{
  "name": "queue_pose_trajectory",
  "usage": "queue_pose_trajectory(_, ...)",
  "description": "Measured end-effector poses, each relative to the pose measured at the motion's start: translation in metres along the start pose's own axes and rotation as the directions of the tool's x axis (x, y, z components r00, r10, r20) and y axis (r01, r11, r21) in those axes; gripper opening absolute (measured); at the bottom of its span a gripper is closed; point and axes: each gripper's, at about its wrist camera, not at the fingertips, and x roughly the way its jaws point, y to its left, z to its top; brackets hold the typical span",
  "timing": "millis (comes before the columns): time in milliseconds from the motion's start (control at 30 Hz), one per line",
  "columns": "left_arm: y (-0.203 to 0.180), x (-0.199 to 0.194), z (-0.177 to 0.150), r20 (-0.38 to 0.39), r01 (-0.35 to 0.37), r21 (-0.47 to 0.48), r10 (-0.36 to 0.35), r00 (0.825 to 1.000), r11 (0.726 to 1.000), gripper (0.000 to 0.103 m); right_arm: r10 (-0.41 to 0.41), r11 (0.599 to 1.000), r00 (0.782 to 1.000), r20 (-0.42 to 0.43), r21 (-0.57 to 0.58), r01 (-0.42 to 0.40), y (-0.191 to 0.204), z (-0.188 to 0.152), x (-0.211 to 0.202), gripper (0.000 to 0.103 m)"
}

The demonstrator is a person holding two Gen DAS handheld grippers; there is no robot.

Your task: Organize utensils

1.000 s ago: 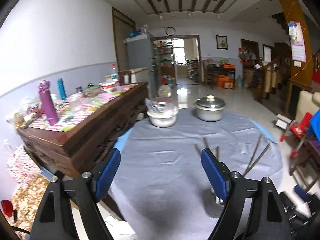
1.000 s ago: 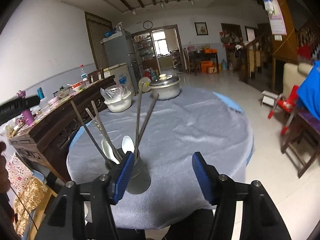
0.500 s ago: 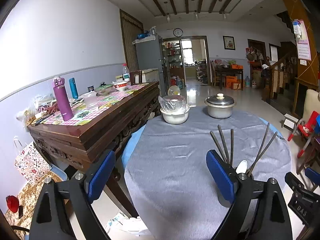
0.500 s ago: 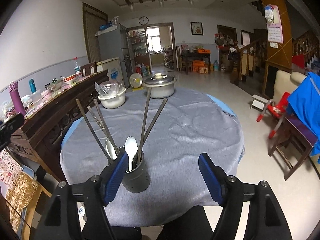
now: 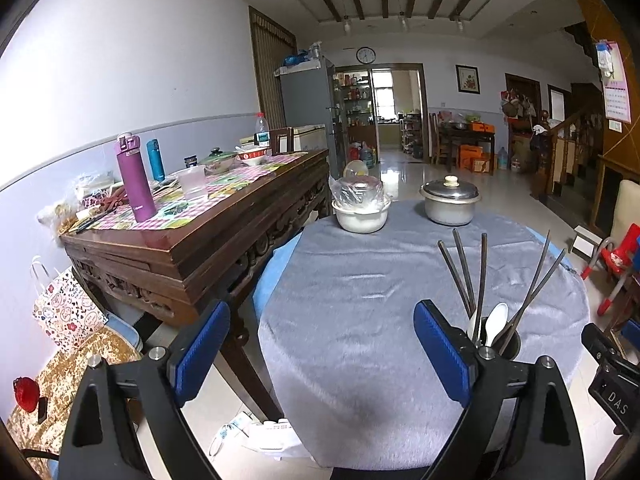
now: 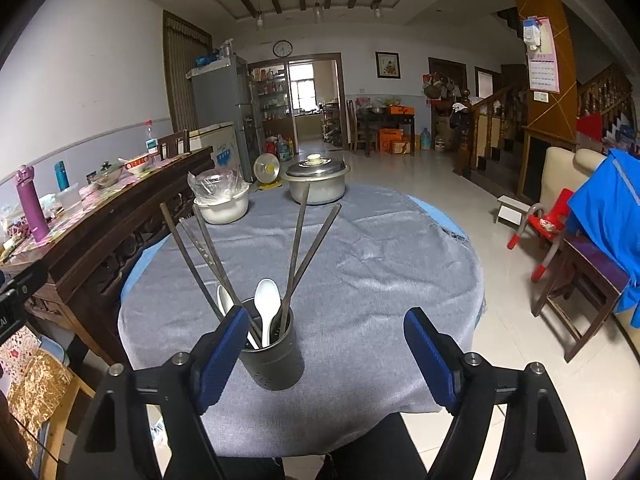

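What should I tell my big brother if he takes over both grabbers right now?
Left gripper: jaws open, holding nothing, back near the table's edge.
Right gripper: jaws open, holding nothing, just behind the cup.
The metal cup stands on the grey cloth. The chopsticks and two white spoons stand in it.
Done: all utensils in view are in the cup.
Left: no loose utensils show on the cloth, so probably nothing.

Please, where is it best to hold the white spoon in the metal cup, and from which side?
Probably grip the white spoon at its bowl, the part sticking up above the metal cup, coming from above; the handle is hidden inside, and chopsticks lean close alongside.
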Motion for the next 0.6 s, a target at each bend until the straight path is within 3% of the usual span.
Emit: queue_pose_trajectory(600,0.009,-0.003,-0.008,-0.02,0.002,-0.007,-0.002,1.0,1.0,0.093,-0.01,0.999,1.0,0.013,-0.035,0.011,0.017,-0.006,-0.006,0.083)
